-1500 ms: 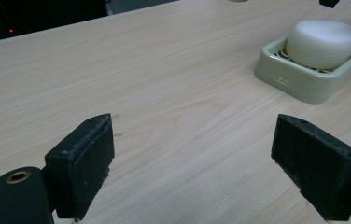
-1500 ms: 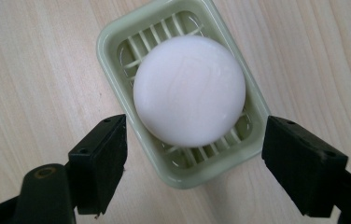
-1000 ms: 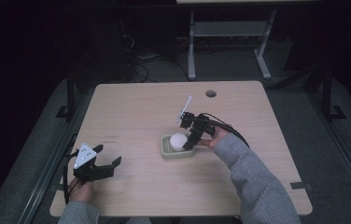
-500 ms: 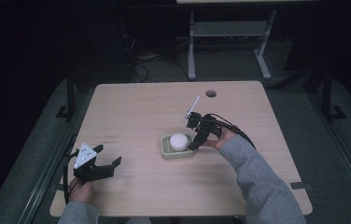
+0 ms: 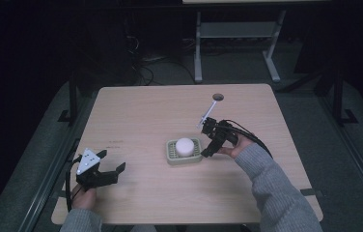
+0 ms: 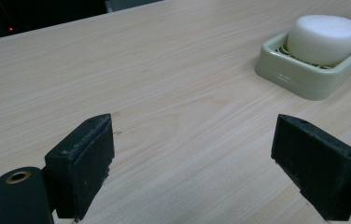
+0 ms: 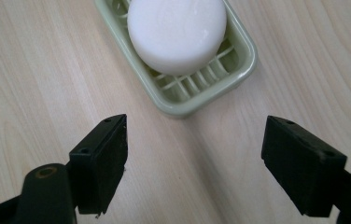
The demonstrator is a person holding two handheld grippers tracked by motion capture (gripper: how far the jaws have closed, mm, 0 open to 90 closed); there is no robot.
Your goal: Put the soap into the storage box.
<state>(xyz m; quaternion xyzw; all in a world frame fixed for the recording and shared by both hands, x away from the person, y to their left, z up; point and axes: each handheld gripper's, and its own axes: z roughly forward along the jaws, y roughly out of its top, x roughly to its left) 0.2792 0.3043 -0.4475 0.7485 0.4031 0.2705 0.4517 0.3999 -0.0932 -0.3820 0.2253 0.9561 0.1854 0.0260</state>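
Observation:
A round white soap bar lies in a pale green slatted soap dish near the middle of the wooden table. My right gripper stands open just right of the dish, tilted down toward it. In the right gripper view the soap bar and the soap dish sit just ahead of the spread jaws, with bare wood between them. My left gripper rests open at the front left of the table, far from the dish. In the left gripper view the soap bar and soap dish lie at the upper right.
The wooden table has a round cable hole near its far edge. A white stick-like part rises from the right gripper. Beyond the table a metal desk frame stands on the dark floor.
My right gripper has drawn back to the right, away from the soap and dish, and now sits lower beside the dish. The left gripper has stayed still.

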